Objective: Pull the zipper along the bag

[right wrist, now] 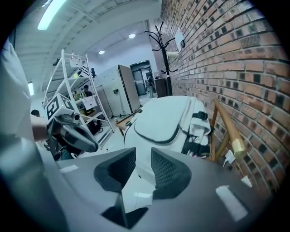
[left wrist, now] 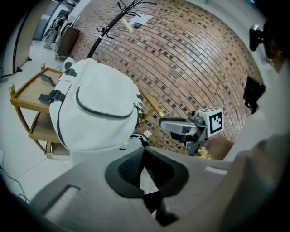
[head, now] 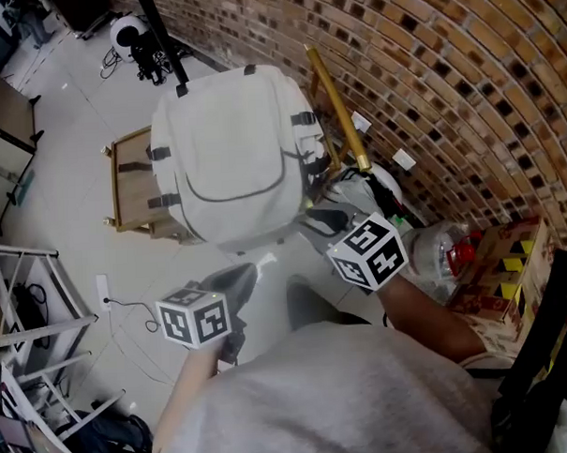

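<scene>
Head view: the white backpack [head: 231,148] sits upright on a wooden cart [head: 124,186] close against the brick wall [head: 446,73], its front pocket facing me, with the pocket's zipper [head: 235,199] running as a dark curve across the fabric. I cannot make out the slider. My left gripper [head: 237,281] hangs below the bag's lower edge, clear of it, and in the left gripper view its two tips meet with nothing caught between them [left wrist: 144,152], only pale floor showing through the gap behind. My right gripper [head: 319,216] is near the bag's lower right corner. In the right gripper view its pads [right wrist: 166,168] stand apart and empty, and the backpack [right wrist: 165,118] shows through the gap, beyond the tips and not touched by them.
</scene>
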`<state>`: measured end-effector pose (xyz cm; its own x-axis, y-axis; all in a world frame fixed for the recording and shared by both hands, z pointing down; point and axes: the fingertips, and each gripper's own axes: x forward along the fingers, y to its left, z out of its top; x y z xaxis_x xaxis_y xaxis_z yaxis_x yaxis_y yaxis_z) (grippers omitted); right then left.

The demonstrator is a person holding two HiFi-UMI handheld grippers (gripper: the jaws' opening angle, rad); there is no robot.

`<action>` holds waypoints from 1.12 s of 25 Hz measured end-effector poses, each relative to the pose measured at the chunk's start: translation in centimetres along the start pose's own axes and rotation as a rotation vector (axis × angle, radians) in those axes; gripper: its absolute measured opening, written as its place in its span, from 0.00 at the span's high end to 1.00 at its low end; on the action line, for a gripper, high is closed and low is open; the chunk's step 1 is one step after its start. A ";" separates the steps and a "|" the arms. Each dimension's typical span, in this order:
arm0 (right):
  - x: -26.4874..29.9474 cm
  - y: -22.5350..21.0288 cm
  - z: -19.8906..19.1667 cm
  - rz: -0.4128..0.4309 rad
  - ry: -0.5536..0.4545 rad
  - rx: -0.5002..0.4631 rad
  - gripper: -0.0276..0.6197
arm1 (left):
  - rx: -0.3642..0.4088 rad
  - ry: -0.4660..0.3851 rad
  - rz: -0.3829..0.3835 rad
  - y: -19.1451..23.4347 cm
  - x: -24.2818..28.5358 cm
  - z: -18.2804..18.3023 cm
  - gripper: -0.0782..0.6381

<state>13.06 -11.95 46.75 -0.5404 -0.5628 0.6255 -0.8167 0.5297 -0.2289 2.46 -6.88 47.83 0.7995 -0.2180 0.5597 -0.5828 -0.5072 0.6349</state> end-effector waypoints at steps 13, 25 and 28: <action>-9.6 23.7 -14.6 0.096 -0.010 0.101 0.95 | 0.091 0.018 -0.068 -6.5 -12.4 -18.5 0.89; -14.6 33.6 -17.3 0.215 -0.026 0.104 0.95 | 0.156 0.002 -0.062 -13.2 -18.2 -26.5 0.89; -17.0 35.7 -19.2 0.235 -0.047 0.108 0.95 | 0.144 0.008 -0.045 -15.2 -18.8 -29.8 0.89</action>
<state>-3.03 28.77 42.25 -0.7243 -0.4631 0.5108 -0.6835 0.5796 -0.4437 -8.06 29.74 43.52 0.8228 -0.1861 0.5371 -0.5191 -0.6309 0.5766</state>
